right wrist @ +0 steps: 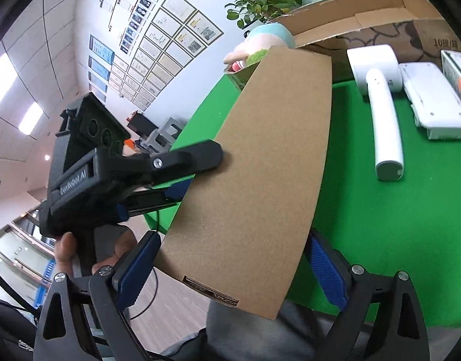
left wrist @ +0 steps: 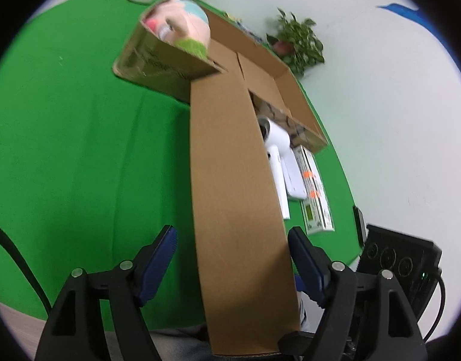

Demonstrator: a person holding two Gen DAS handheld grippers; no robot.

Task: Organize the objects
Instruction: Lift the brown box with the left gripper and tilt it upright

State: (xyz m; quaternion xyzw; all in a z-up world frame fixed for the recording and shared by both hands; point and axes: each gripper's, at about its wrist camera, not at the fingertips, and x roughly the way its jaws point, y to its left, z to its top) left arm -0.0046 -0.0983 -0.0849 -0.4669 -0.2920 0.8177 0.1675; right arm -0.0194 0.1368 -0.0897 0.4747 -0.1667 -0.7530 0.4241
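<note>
Left wrist view, query from first inspector: position and handling of the task item?

Second inspector: Cardboard box [left wrist: 284, 90] on the green table [left wrist: 80, 120], far centre, top open. Long flap [left wrist: 236, 180] folded out toward the near side, running between the fingers of the left gripper [left wrist: 232, 230]. Fingers spread wide, straddling the flap without pinching it; the right finger looks close to the flap's edge, contact not confirmed. Judged light, stiff along its length, hinged at the crease, liable to buckle if squeezed mid-panel. Best taken near the free end, across the thickness.

First inspector: Right wrist view, same question?

Second inspector: Right gripper [right wrist: 233, 236] likewise released, near end of the flap lying between its blue pads, nothing clamped. Smooth card, judged moderately slippery against the pads.

First inspector: Containers and contents?

Second inspector: One box only. Plush toy [left wrist: 182, 27] standing in the far left corner, rising above the rim. Rest of the interior hidden. Outside, right of the flap: white handheld device [right wrist: 383, 114], white flat case [right wrist: 434, 105] just beside it, carton with orange marks [left wrist: 316, 192] further right. Not yet boxed.
</note>
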